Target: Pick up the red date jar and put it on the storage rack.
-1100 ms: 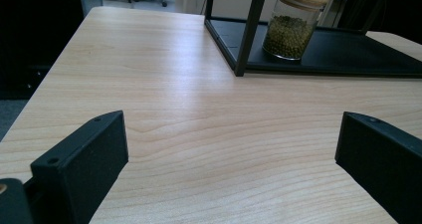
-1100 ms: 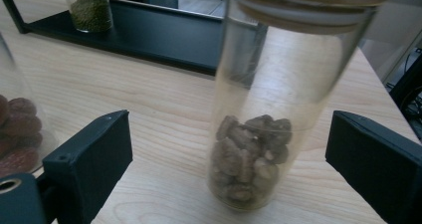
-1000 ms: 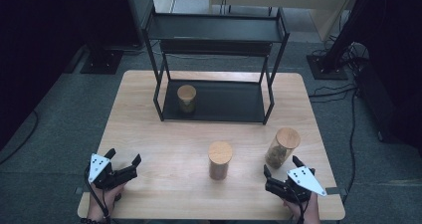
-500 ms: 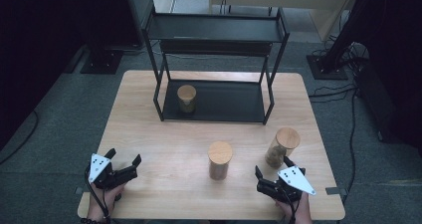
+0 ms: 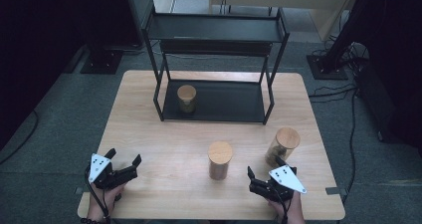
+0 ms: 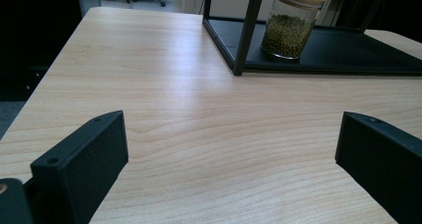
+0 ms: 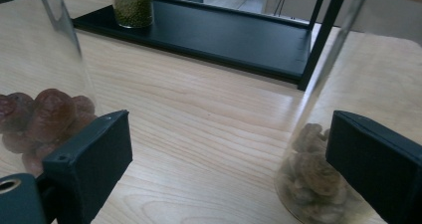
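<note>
Wooden table (image 5: pixel 164 134); lidded jars (image 5: pixel 220 159) bear no labels.

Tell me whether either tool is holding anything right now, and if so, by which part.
Nothing is held. The left tool and the right tool are both open over the table, with bare wood between their jaws.
</note>
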`<action>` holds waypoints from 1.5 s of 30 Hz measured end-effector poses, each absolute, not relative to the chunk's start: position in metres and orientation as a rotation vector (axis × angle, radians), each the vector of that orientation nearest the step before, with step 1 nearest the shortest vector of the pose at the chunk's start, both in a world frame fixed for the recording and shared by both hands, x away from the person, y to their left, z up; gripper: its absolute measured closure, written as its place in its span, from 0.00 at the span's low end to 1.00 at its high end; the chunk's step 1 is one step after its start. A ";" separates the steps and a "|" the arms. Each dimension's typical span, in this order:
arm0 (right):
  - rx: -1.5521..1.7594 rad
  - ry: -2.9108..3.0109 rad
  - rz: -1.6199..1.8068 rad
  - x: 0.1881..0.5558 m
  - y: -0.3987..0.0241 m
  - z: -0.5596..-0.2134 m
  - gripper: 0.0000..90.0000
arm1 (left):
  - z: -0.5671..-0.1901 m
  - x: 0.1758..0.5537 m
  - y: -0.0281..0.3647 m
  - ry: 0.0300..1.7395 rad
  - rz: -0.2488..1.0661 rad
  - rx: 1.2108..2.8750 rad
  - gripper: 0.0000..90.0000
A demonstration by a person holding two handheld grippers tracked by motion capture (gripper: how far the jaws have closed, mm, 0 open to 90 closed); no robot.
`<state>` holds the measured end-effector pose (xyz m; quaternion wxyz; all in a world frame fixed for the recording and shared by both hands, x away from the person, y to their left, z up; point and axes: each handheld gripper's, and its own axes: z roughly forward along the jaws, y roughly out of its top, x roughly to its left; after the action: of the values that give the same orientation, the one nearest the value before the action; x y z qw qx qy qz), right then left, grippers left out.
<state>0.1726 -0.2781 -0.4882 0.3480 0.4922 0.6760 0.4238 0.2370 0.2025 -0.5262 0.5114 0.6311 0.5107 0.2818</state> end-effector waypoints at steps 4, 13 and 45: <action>1.268 1.764 1.103 0.174 -0.273 -0.490 0.04 | -0.526 0.237 0.202 1.228 0.679 1.520 0.00; 1.250 1.788 1.111 0.176 -0.262 -0.492 0.04 | -0.526 0.237 0.202 1.227 0.679 1.521 0.00; 1.204 1.848 1.132 0.181 -0.232 -0.498 0.04 | -0.526 0.237 0.202 1.220 0.679 1.525 0.00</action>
<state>0.1805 -0.2321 -0.4981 0.3254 0.4592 0.7049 0.4317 0.2368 0.2019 -0.5261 0.5116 0.6336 0.5072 0.2823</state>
